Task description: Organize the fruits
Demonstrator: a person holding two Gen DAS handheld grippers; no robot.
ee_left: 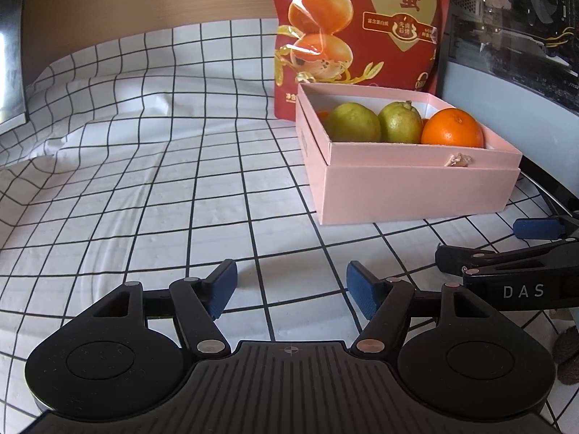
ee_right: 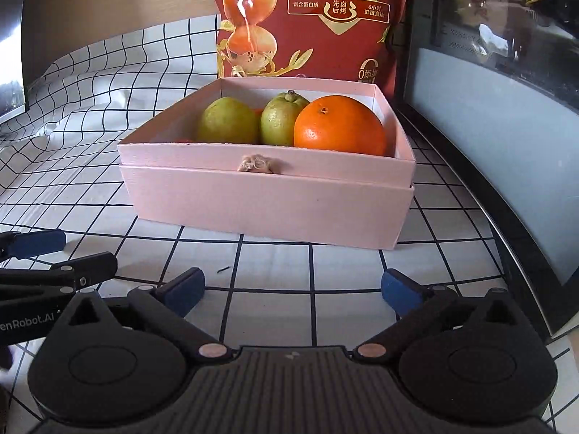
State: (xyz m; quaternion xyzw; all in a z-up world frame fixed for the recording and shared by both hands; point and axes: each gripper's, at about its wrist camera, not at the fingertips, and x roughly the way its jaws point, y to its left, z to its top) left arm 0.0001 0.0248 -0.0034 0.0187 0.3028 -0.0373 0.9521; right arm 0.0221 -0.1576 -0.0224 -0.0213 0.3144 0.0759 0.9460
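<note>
Both my left gripper (ee_left: 291,291) and right gripper (ee_right: 293,291) hang with jaws wide, empty. The orange (ee_right: 339,125) and two green fruits (ee_right: 228,120) sit in the pink box (ee_right: 267,202). No loose fruit seen. Withdraw low and straight; red bag (ee_right: 311,21) stands just behind.

The red snack bag (ee_right: 311,18) bears Chinese print, with "先卤后烤", "富含蛋白质" and "6小时鲜蛋直达" (the large characters end in "蛋"), while the right tongs (ee_left: 521,275) read "DAS" and the left tongs (ee_right: 32,320) read "enRobot.AI".
</note>
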